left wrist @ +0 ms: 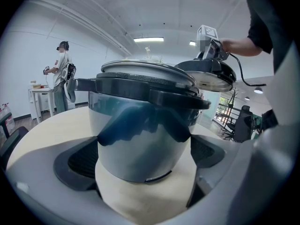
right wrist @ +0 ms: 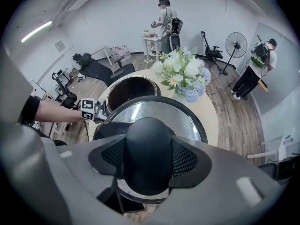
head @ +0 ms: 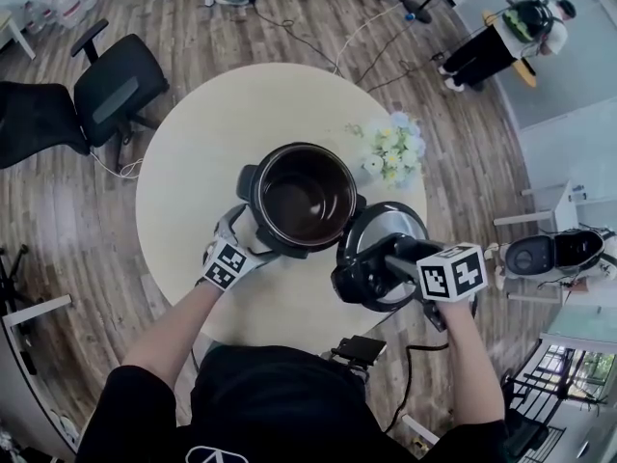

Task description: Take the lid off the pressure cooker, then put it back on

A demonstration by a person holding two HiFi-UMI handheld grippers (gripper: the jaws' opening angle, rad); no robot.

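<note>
Right hand-held gripper (head: 381,263) aims steeply down, clamped on the lid (head: 390,225) knob (right wrist: 147,153), while left hand-held gripper (head: 253,242) tilts slightly down, pinching the pot (head: 307,201).

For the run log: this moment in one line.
left gripper: shut on pressure cooker | right gripper: shut on lid knob | lid: off, held beside open cooker

Shiny metal cooker body (left wrist: 136,146), smooth black lid knob (right wrist: 147,149), matt table (head: 193,177)
</note>
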